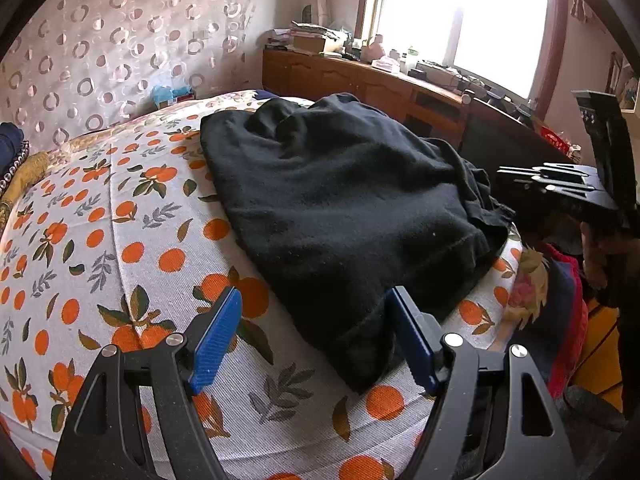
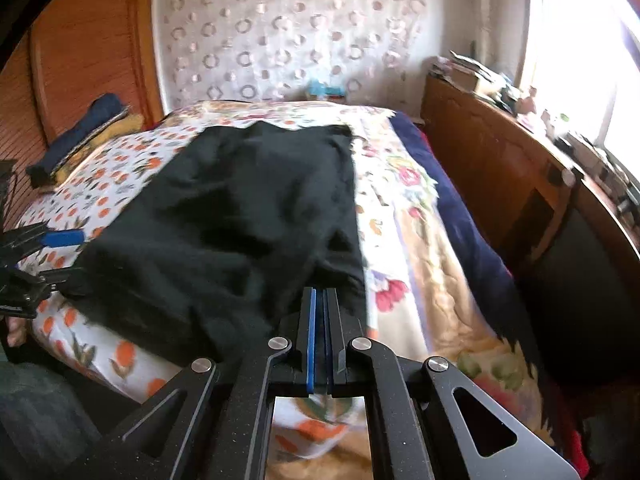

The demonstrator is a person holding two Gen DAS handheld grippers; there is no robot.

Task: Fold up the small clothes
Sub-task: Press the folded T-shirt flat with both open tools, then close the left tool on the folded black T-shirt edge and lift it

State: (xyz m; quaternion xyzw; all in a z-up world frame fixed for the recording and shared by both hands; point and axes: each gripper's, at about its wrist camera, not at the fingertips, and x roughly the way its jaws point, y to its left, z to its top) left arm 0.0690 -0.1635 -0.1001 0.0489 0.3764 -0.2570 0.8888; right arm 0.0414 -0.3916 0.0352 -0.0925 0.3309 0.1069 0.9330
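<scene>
A black knit garment (image 1: 340, 200) lies partly folded on a bed with an orange-fruit sheet (image 1: 100, 240). My left gripper (image 1: 316, 336) is open, its blue pads on either side of the garment's near corner, just above the sheet. It also shows at the left edge of the right wrist view (image 2: 52, 248). My right gripper (image 2: 320, 300) is shut, its blue pads pinching the near right edge of the black garment (image 2: 240, 220). In the left wrist view the right gripper (image 1: 560, 184) shows at the far right, beside the garment's edge.
A wooden cabinet (image 1: 360, 80) with clutter on top stands under a bright window. A floral quilt and a dark blue blanket (image 2: 452, 200) lie on the bed's right side. Folded dark and yellow cloths (image 2: 84, 136) lie by the wooden headboard. A patterned curtain covers the far wall.
</scene>
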